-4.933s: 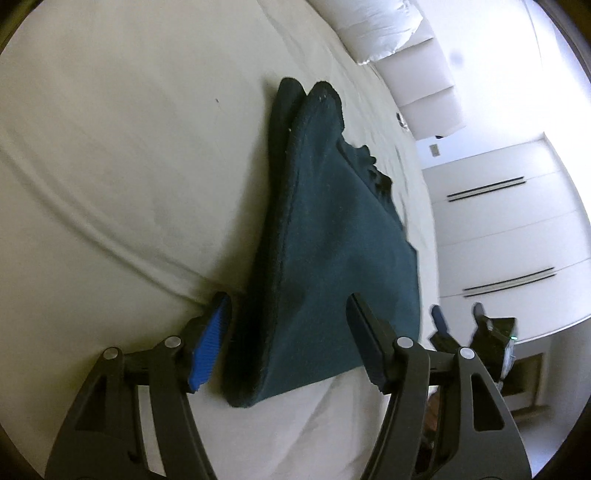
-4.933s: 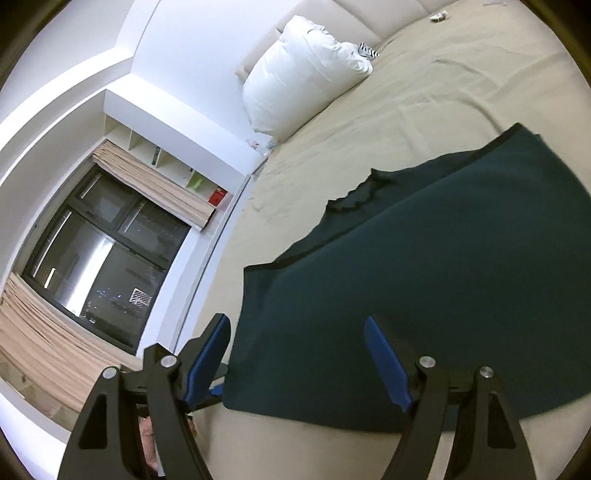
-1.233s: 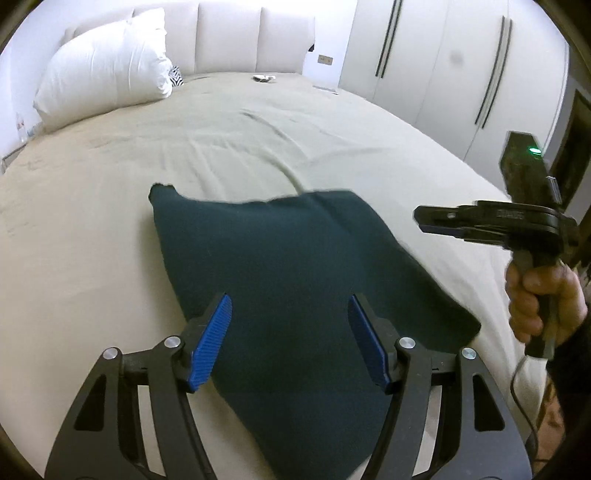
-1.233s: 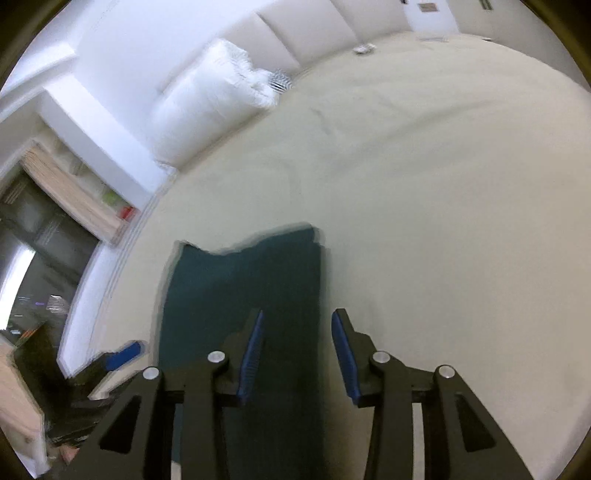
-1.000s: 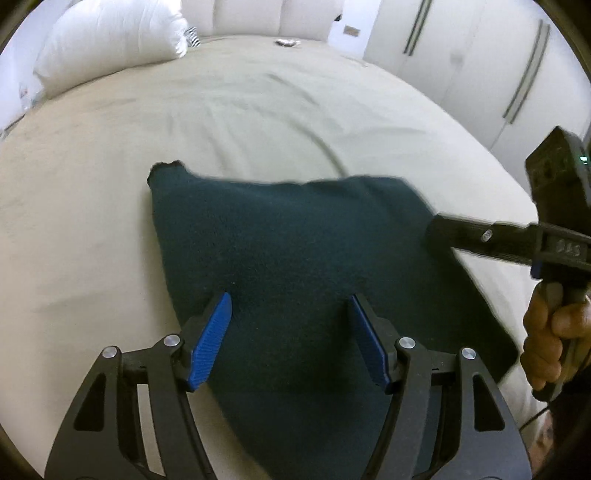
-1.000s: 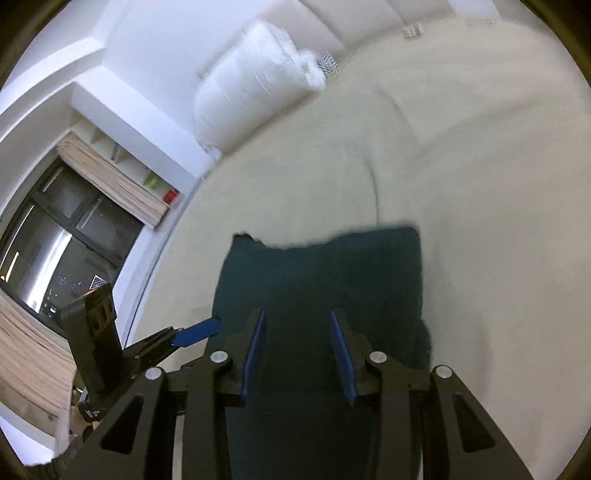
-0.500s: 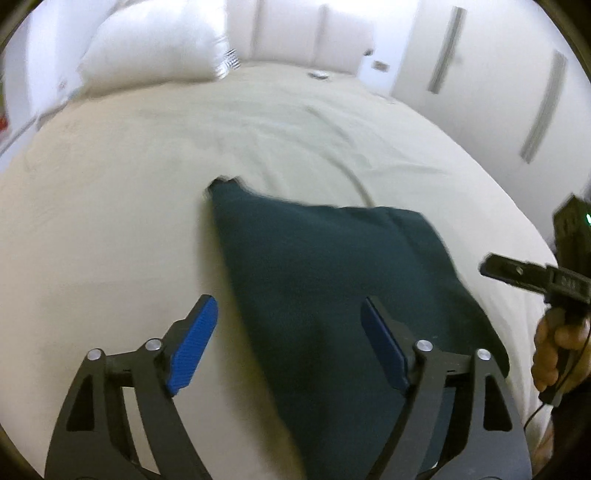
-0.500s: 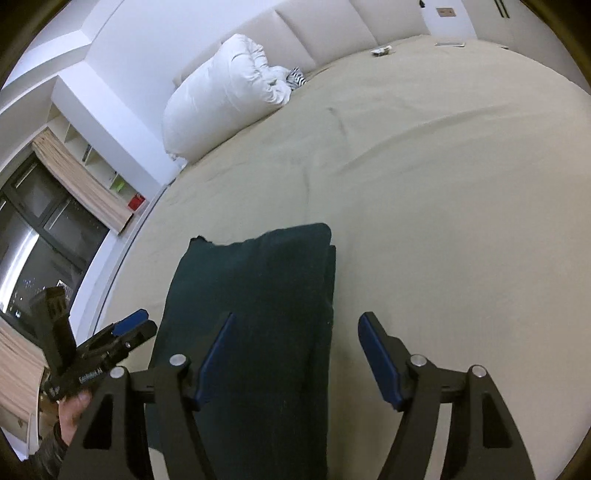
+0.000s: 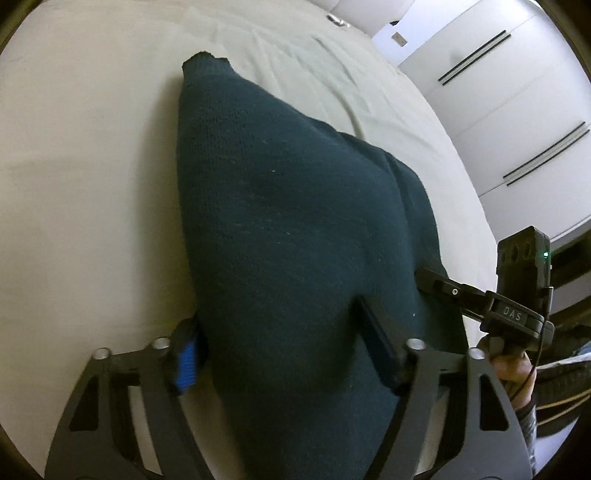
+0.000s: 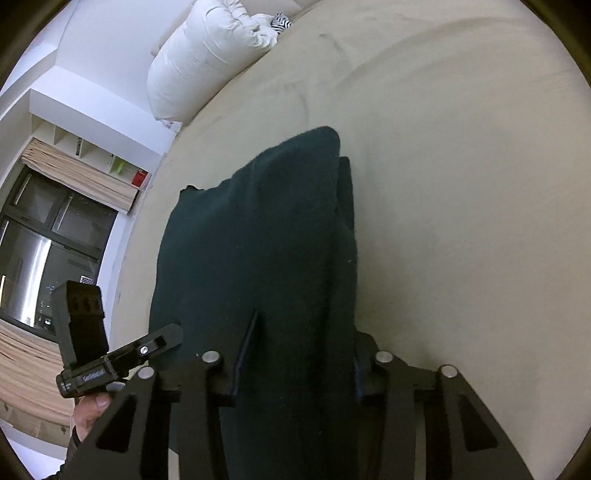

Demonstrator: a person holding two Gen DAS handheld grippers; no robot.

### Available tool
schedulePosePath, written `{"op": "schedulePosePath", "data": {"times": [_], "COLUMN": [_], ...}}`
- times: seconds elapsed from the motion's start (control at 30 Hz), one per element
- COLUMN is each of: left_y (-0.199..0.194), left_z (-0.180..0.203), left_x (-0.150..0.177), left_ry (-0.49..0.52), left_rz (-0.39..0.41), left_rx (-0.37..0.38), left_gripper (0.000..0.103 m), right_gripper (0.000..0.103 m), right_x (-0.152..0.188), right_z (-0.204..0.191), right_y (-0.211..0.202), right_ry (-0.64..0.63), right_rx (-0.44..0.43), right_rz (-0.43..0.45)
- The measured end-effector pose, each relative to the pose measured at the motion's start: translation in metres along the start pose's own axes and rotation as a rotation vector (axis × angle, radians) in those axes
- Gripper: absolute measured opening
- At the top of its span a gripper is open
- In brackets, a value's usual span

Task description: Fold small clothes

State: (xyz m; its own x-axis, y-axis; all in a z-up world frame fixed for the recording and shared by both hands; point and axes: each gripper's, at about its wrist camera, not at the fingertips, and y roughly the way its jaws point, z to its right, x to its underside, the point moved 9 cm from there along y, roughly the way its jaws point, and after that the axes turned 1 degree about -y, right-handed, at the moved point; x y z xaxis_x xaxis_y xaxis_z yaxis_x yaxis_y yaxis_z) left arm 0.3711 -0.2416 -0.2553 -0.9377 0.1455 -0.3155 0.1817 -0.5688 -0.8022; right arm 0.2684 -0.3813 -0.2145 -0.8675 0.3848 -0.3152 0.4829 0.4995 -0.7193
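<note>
While our left gripper and right gripper each straddle the near edge of the dark green garment, fingers wide w/ cloth between, it lies already doubled on the bed; another fold prob. remains.

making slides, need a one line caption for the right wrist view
Right gripper straddling the near edge of a folded dark green knit garment on a beige bed.

Dark teal knit garment, beige sheet, white pillow, perhaps zebra-striped item.
</note>
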Motion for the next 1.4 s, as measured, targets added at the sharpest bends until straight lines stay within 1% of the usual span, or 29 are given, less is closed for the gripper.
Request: {"op": "schedulePosePath", "data": {"times": [0.03, 0.07, 0.1, 0.13, 0.17, 0.2, 0.27, 0.3, 0.37, 0.47, 0.6, 0.73, 0.77, 0.83, 0.93, 1.07, 1.17, 1.23, 1.27, 1.3, 1.33, 1.37, 1.4], "left_y": [0.000, 0.000, -0.003, -0.005, -0.007, -0.011, -0.020, -0.029, -0.047, -0.085, -0.133, -0.174, -0.181, -0.191, -0.200, -0.190, -0.189, -0.186, -0.181, -0.178, -0.174, -0.172, -0.170], "left_z": [0.001, 0.002, 0.004, 0.006, 0.009, 0.011, 0.014, 0.014, 0.015, 0.014, 0.000, -0.022, -0.028, -0.042, -0.064, -0.095, -0.105, -0.108, -0.110, -0.112, -0.116, -0.120, -0.120], "left_x": [0.000, -0.001, 0.000, -0.001, -0.001, 0.000, 0.002, 0.004, 0.007, 0.019, 0.043, 0.075, 0.083, 0.097, 0.120, 0.149, 0.164, 0.168, 0.167, 0.168, 0.169, 0.168, 0.170], "left_ry": [0.004, 0.010, 0.014, 0.019, 0.030, 0.043, 0.054, 0.061, 0.083, 0.111, 0.145, 0.168, 0.170, 0.169, 0.161, 0.130, 0.119, 0.116, 0.123, 0.130, 0.121, 0.098, 0.087], "left_rz": [-0.007, -0.013, -0.017, -0.017, -0.014, -0.009, 0.003, 0.012, 0.036, 0.071, 0.096, 0.118, 0.120, 0.120, 0.120, 0.096, 0.115, 0.125, 0.129, 0.133, 0.133, 0.133, 0.137], "left_rx": [-0.007, -0.016, -0.023, -0.031, -0.042, -0.051, -0.060, -0.071, -0.103, -0.119, -0.152, -0.196, -0.203, -0.210, -0.214, -0.220, -0.209, -0.215, -0.225, -0.233, -0.230, -0.218, -0.217], "left_gripper": [0.060, 0.054, 0.048, 0.045, 0.041, 0.039, 0.037, 0.037, 0.037, 0.037, 0.037, 0.037, 0.037, 0.037, 0.037, 0.038, 0.038, 0.040, 0.044, 0.049, 0.052, 0.059, 0.064], "right_gripper": [0.034, 0.033, 0.030, 0.027, 0.026, 0.026, 0.025, 0.024, 0.023, 0.023, 0.023, 0.023, 0.023, 0.023, 0.023, 0.023, 0.023, 0.024, 0.025, 0.029, 0.033, 0.037, 0.047], "right_x": [0.000, 0.001, 0.001, 0.002, 0.003, 0.005, 0.011, 0.013, 0.024, 0.046, 0.080, 0.113, 0.126, 0.141, 0.162, 0.181, 0.180, 0.181, 0.177, 0.175, 0.174, 0.177, 0.176], "right_z": [0.000, -0.004, -0.009, -0.017, -0.022, -0.032, -0.053, -0.061, -0.085, -0.115, -0.160, -0.192, -0.200, -0.211, -0.213, -0.207, -0.204, -0.202, -0.197, -0.191, -0.181, -0.174, -0.170], "right_y": [0.001, 0.001, 0.001, -0.001, -0.001, -0.005, -0.014, -0.018, -0.028, -0.040, -0.047, -0.039, -0.036, -0.026, -0.007, 0.014, 0.015, 0.016, 0.020, 0.024, 0.028, 0.027, 0.026], "right_ry": [-0.004, -0.024, -0.054, -0.103, -0.131, -0.180, -0.262, -0.280, -0.318, -0.366, -0.407, -0.444, -0.445, -0.437, -0.409, -0.374, -0.352, -0.335, -0.324, -0.311, -0.280, -0.240, -0.209], "right_rx": [0.018, 0.049, 0.087, 0.151, 0.190, 0.253, 0.329, 0.336, 0.328, 0.321, 0.275, 0.243, 0.224, 0.198, 0.170, 0.163, 0.154, 0.147, 0.146, 0.148, 0.140, 0.120, 0.100], "right_rz": [-0.004, -0.001, 0.004, 0.013, 0.019, 0.030, 0.057, 0.066, 0.086, 0.111, 0.132, 0.135, 0.131, 0.128, 0.102, 0.045, 0.048, 0.044, 0.029, 0.016, 0.010, 0.010, 0.014]}}
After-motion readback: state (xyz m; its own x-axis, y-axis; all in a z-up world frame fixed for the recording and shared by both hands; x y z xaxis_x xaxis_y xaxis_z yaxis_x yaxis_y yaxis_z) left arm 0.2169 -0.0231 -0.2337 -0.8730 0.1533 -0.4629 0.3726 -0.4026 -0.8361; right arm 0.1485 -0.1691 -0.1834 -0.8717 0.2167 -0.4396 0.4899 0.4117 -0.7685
